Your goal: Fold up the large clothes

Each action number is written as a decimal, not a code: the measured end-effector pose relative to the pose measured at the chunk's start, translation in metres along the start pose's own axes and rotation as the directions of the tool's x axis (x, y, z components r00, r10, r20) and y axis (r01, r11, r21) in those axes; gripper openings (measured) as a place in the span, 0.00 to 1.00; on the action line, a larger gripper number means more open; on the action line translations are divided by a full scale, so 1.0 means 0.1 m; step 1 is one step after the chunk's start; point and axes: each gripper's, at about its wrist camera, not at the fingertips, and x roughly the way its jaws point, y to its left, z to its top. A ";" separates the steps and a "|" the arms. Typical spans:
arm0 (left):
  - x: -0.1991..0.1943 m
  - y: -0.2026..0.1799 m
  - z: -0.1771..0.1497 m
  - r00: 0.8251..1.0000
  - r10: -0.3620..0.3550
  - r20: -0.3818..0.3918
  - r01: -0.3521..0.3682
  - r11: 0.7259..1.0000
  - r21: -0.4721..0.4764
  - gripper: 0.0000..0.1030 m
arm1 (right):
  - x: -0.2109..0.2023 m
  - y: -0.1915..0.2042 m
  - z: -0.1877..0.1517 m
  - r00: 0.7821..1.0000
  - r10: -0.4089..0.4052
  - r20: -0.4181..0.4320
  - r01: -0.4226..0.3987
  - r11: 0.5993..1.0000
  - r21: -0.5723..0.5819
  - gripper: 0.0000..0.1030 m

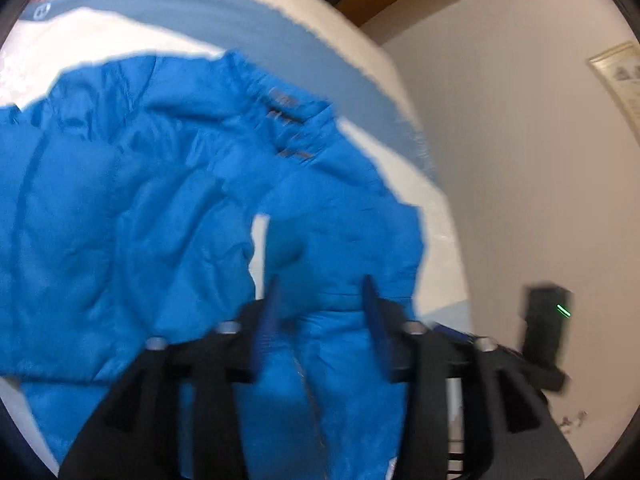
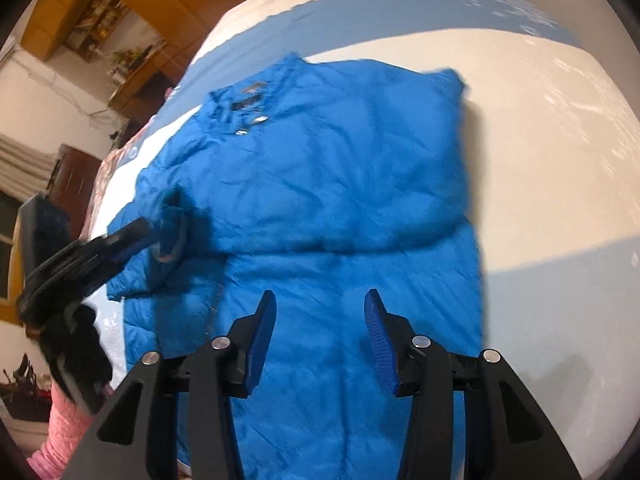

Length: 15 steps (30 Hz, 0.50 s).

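Blue jacket (image 2: 320, 184) on bed, both grippers angled downward, jaws apart

Both wrist cameras close above, angled down, sharing the blue jacket (image 1: 160, 200) on the bed (image 2: 540, 140)

White and blue bedsheet (image 2: 540, 128), wooden cabinet (image 2: 80, 12), framed picture (image 1: 624, 80) on pale wall (image 1: 520, 140).

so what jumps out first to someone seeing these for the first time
A bright blue puffer jacket fills the middle of both views, spread on a white and pale blue bed cover. The right gripper hangs open over its lower part. The left gripper is at the cuff of a sleeve on the jacket's left edge.
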 end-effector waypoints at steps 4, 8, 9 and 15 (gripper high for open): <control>-0.48 0.16 0.02 0.993 0.074 0.091 -0.077 0.997 0.031 0.52 | 0.25 0.32 0.23 0.996 0.075 -0.043 -0.077 0.995 -0.062 0.53; -0.64 0.67 0.03 0.954 0.288 0.087 -0.286 0.958 -0.028 0.50 | 0.65 0.58 0.42 0.982 0.138 -0.129 -0.150 0.985 -0.085 0.54; -0.64 0.80 0.03 0.949 0.308 0.073 -0.304 0.951 -0.055 0.49 | 0.76 0.65 0.46 0.978 0.150 -0.145 -0.164 0.982 -0.091 0.54; -0.53 1.19 -0.01 0.947 0.321 0.023 -0.317 0.941 -0.120 0.47 | 1.28 0.83 0.62 0.962 0.157 -0.223 -0.183 0.978 -0.101 0.56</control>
